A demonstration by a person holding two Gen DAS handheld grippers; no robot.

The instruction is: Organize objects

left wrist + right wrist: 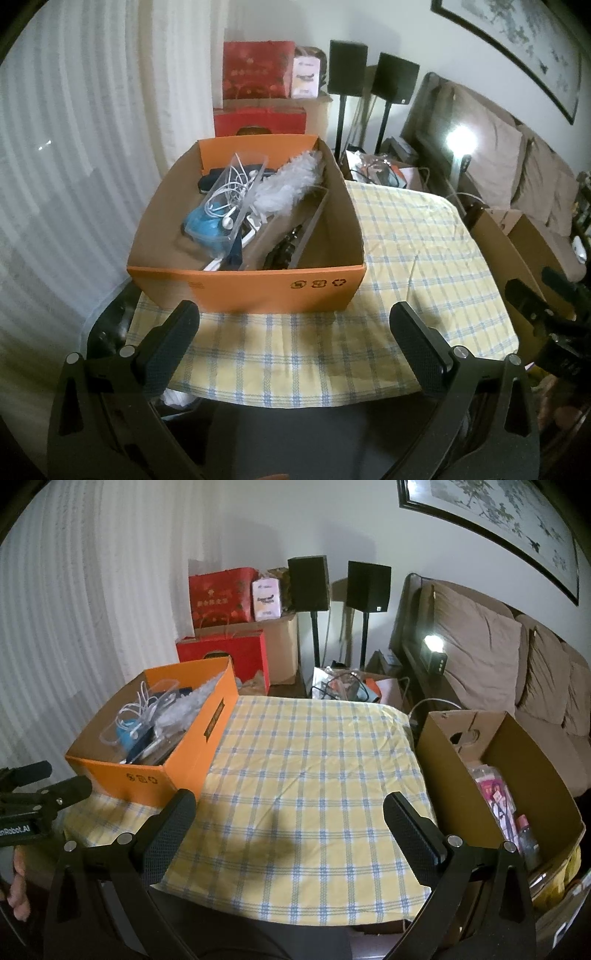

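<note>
Orange box (273,291) sits just ahead of the wide-open, empty left hand-held gripper (295,325).

1. One orange box (173,771) on one checked tablecloth (314,775);
2. One brown cardboard box (461,786);
3. Two black speakers (308,583) on stands;
4. Two red gift bags (221,598);
5. Two grippers, the left gripper (295,325) and the right gripper (290,808).

Box (162,775) w/ earphones (229,195) on table (314,775) left; carton (454,775) right of table
</note>
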